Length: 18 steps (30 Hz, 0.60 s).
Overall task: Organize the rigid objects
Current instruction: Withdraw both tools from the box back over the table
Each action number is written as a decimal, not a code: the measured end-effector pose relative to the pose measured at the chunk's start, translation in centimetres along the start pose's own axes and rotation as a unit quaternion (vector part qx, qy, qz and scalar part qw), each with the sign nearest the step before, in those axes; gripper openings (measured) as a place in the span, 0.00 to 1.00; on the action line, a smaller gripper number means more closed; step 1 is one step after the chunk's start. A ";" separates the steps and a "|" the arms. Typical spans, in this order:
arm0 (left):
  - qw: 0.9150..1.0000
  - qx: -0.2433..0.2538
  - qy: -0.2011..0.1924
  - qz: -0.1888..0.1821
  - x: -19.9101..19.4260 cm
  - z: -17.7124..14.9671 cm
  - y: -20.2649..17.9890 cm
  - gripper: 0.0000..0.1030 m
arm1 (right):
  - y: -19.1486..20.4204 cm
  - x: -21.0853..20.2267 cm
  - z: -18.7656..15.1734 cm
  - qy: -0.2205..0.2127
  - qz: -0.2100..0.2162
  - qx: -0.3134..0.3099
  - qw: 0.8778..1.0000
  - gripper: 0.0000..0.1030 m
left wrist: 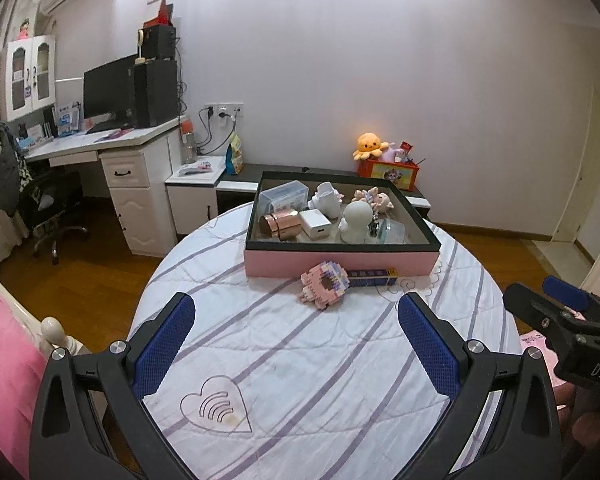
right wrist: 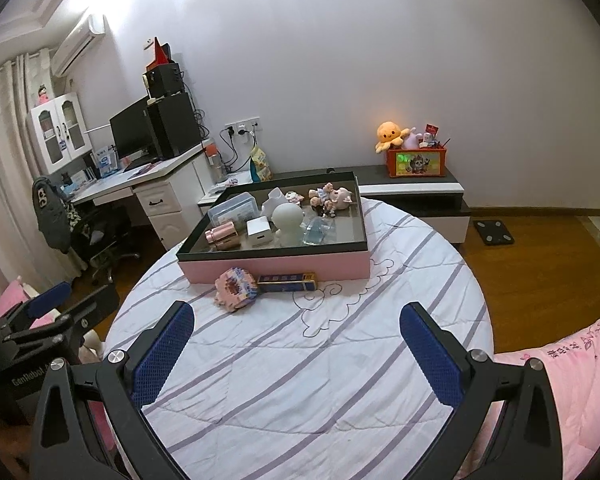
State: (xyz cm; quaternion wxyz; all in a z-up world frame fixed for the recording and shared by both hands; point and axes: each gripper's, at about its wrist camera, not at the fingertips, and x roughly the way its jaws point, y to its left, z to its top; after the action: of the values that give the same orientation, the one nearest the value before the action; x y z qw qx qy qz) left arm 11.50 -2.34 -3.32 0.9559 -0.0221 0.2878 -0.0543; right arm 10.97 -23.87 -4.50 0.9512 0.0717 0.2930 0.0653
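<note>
- My left gripper (left wrist: 296, 328) hangs over the striped tablecloth (left wrist: 300, 360), jaws spread wide, holding nothing.
- My right gripper (right wrist: 297, 334) is just as wide open and empty.
- I see the pink block toy (left wrist: 324, 283) and blue-and-gold box (left wrist: 370, 276) touching, on the cloth against the pink tray (left wrist: 340, 260).
- White figurine (left wrist: 356, 222), charger cube (left wrist: 315, 223) and rose-gold cylinder (left wrist: 280, 225) sit inside the tray.

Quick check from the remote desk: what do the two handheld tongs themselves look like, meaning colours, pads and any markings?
Both match: black plastic frames with triangular cut-outs and silver screw heads at the pivots. The left tongs and right tongs each carry two fingers faced with blue textured pads. White lettering shows on the bodies: "DAS" on the right one, "GenRobot" on the left. No cables, sleeves or hands are visible.
</note>
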 end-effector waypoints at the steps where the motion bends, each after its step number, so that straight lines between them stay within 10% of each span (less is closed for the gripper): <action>1: 1.000 -0.002 0.001 0.000 0.0 -0.1 0.1 1.00 | 0.1 -0.1 -0.1 0.000 0.000 -0.001 1.000 1.00; 18: 1.000 -0.006 0.003 0.000 -0.4 -0.5 0.7 1.00 | 0.4 -0.2 -0.1 0.003 -0.005 -0.003 1.000 1.00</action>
State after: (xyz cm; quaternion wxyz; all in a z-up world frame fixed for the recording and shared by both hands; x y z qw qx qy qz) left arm 11.00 -1.56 -3.57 0.9548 -0.0279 0.2911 -0.0526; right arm 10.73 -23.54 -4.35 0.9510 0.0670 0.2955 0.0617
